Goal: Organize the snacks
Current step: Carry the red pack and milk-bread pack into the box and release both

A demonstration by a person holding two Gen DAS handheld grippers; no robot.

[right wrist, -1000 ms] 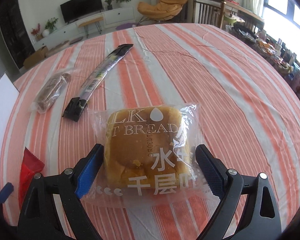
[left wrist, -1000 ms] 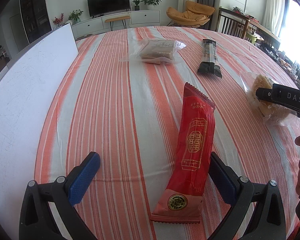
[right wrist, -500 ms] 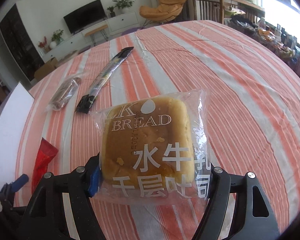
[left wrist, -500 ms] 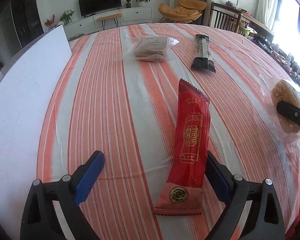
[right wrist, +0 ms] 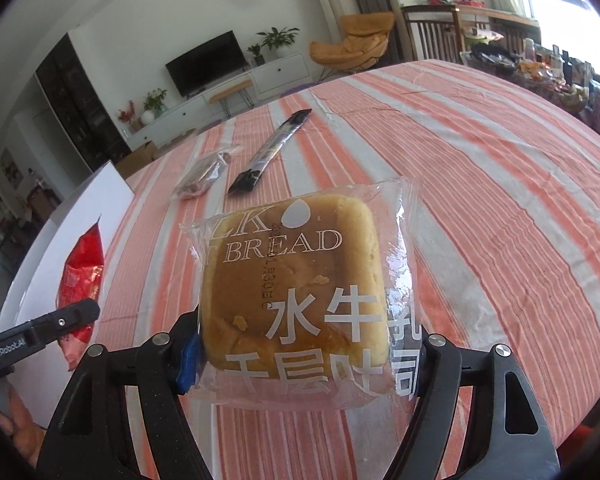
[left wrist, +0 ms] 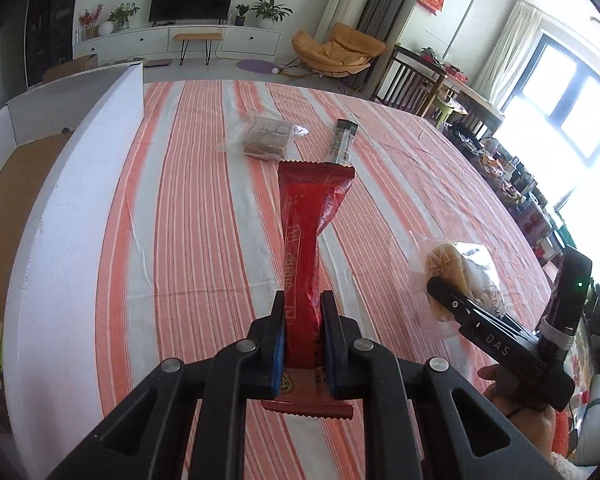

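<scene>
- Red foil, pinched at the waist: the left gripper (left wrist: 302, 336) is clamped on the red snack packet (left wrist: 306, 240), its blue pads squeezing the wrapper narrow near the packet's lower end.
- The red snack packet's long axis runs straight out along the fingers, away from the camera, its serrated far end flaring wide above the striped tablecloth (left wrist: 188, 216) and its near end poking out behind the pads.
- A second ago that packet lay flat on the cloth between wide-open jaws; now the jaws are together on it and it is lifted off the table.
- The right gripper (right wrist: 300, 344) holds the milk bread packet (right wrist: 304, 288) across its width, pads pressing the clear wrapper on both sides; the square loaf sits face-up, printed lettering toward the camera, tilted up off the cloth.
- A second ago the bread lay on the table with the jaws standing clear on either side; half a second ago they had already closed on it.
- In the left view the right gripper (left wrist: 452, 300) and its bread (left wrist: 464, 276) show at the right edge, well apart from the red packet.
- Farther out, a clear packet of brown biscuits (left wrist: 266, 138) and a long black stick packet (left wrist: 342, 140) lie side by side on the cloth, the stick pointing away down the table.
- A white box wall (left wrist: 72, 200) stands along the table's left side.
</scene>
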